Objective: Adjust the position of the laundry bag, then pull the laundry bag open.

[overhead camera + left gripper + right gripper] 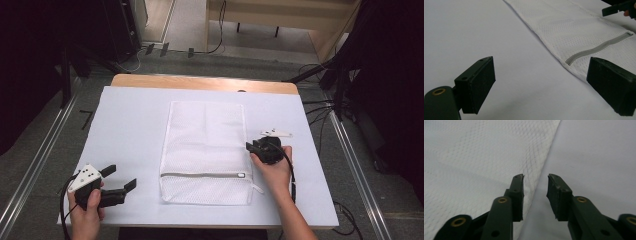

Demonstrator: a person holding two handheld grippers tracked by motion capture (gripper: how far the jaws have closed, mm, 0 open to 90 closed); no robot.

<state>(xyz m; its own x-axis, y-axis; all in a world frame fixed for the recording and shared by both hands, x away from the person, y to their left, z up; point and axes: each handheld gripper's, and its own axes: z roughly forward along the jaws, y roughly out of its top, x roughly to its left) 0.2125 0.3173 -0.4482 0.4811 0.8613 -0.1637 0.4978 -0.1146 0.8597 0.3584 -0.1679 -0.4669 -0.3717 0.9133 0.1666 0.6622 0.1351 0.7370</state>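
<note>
White mesh zippered laundry bag (205, 152) is lying flat mid-counter. The right gripper (254, 145), jaws partly apart and holding nothing, is straddling the bag's right edge; it should be sliding lower before pinching. The left gripper (120, 178) is waiting left of the bag, jaws wide, empty. One bag, two grippers.

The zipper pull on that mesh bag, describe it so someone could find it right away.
On the white table sheet lies a white mesh bag. A grey zipper crosses its near end; the pull sits at the end nearest the right gripper, a small pale tab.
</note>
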